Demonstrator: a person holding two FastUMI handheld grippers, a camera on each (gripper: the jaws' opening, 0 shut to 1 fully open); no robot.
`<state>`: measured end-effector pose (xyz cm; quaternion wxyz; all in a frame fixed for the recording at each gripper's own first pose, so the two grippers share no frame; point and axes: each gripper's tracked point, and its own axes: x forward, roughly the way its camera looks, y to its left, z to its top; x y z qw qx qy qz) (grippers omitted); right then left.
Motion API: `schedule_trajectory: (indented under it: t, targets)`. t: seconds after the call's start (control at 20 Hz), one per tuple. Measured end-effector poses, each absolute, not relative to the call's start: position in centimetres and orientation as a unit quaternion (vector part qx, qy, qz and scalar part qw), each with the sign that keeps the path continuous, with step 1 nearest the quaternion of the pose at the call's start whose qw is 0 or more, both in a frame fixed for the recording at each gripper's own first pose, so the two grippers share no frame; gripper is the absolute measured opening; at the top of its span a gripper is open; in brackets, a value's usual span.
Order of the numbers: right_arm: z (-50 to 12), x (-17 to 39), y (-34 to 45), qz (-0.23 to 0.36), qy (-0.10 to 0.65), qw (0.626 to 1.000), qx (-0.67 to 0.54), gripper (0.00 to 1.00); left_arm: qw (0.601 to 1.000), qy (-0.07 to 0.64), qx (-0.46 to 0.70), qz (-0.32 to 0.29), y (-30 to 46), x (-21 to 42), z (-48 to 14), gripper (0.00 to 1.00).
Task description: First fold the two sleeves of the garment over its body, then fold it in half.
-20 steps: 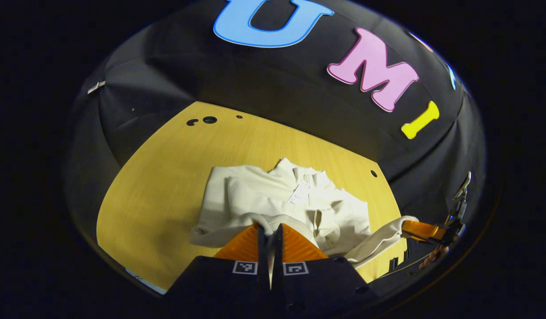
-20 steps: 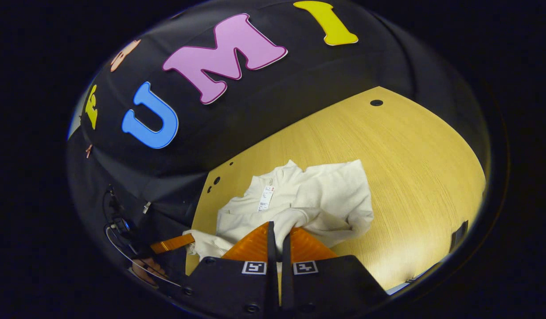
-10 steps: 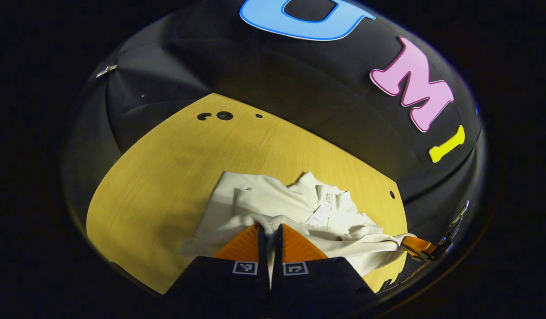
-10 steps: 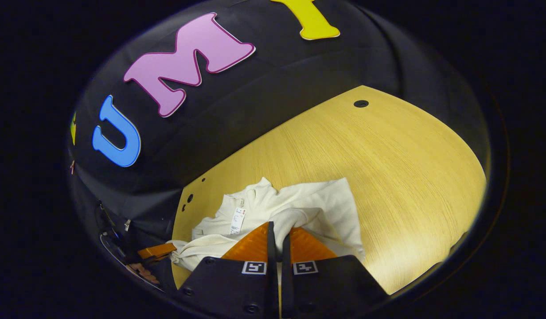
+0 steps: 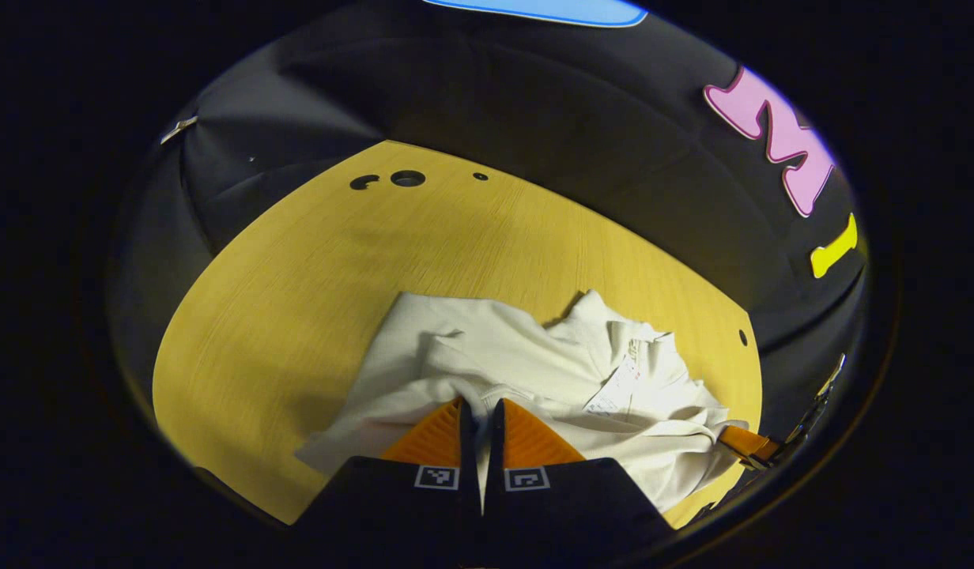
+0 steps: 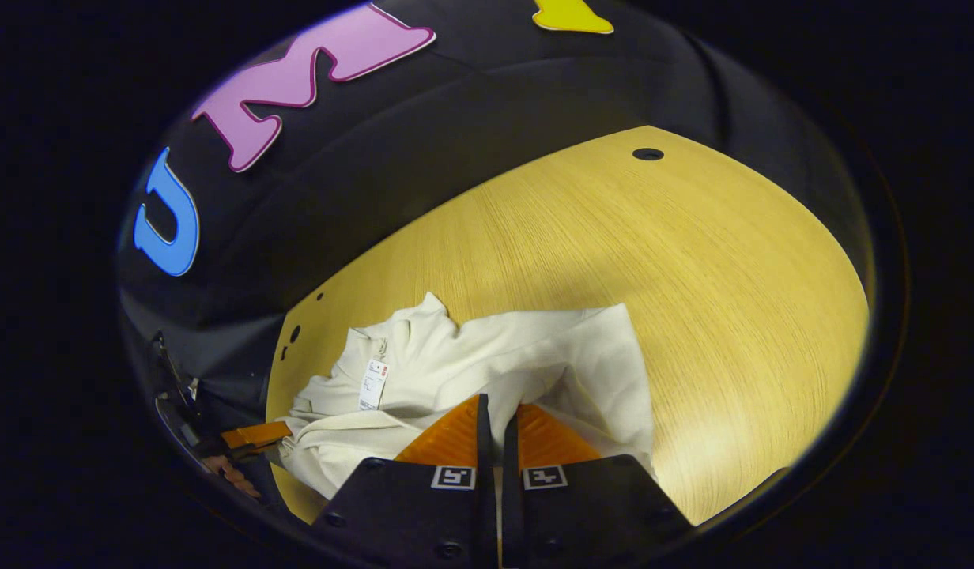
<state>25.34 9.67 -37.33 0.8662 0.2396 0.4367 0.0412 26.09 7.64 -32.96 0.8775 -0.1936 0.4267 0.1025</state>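
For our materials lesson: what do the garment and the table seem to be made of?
Garment: probably soft cream knit or fleece, matte; it drapes and creases, with a paper tag attached.
Table: likely wood-look laminate or wood, smooth with a slight sheen; fine straight grain lines show.

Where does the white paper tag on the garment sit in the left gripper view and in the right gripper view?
Left gripper view: the paper tag lies right of centre, near the collar, above the tool's fingers.
Right gripper view: the tag lies left of centre, below the collar.
Shared landmark: the garment's raised collar, pointing toward the booth wall.
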Motion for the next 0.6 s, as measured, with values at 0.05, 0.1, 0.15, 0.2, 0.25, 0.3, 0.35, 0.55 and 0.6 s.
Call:
schedule_trajectory:
  t: [0.05, 0.1, 0.15, 0.2, 0.25, 0.3, 0.35, 0.55, 0.6]
  targets:
    - [-37.7, 25.4, 9.8, 0.041, 0.439, 0.866, 0.236, 0.07, 0.877, 0.430, -0.189, 0.105, 7.6, 26.3, -33.3, 0.07]
    - [-38.2, 25.5, 9.8, 0.041, 0.441, 0.866, 0.232, 0.07, 0.875, 0.434, -0.185, 0.106, 7.5, 26.5, -33.7, 0.06]
    - [-38.6, 25.6, 9.8, 0.041, 0.444, 0.865, 0.229, 0.07, 0.874, 0.438, -0.181, 0.107, 7.4, 26.6, -34.3, 0.06]
    - [-39.0, 25.6, 9.9, 0.040, 0.447, 0.864, 0.226, 0.07, 0.872, 0.442, -0.179, 0.109, 7.4, 26.7, -34.8, 0.06]
    - [-39.3, 25.6, 9.9, 0.039, 0.450, 0.863, 0.225, 0.07, 0.870, 0.446, -0.176, 0.110, 7.5, 26.8, -35.3, 0.07]
    - [-39.7, 25.7, 10.0, 0.037, 0.452, 0.863, 0.222, 0.07, 0.870, 0.450, -0.172, 0.110, 7.6, 26.9, -35.8, 0.07]
    - [-40.1, 25.7, 10.1, 0.035, 0.453, 0.864, 0.217, 0.08, 0.869, 0.452, -0.167, 0.111, 7.5, 26.9, -36.1, 0.07]
    - [-40.4, 25.9, 10.5, 0.033, 0.454, 0.865, 0.210, 0.16, 0.870, 0.456, -0.151, 0.111, 7.3, 26.8, -36.4, 0.08]
    - [-40.4, 25.9, 10.5, 0.032, 0.454, 0.865, 0.211, 0.17, 0.871, 0.456, -0.148, 0.107, 7.2, 26.8, -36.5, 0.11]
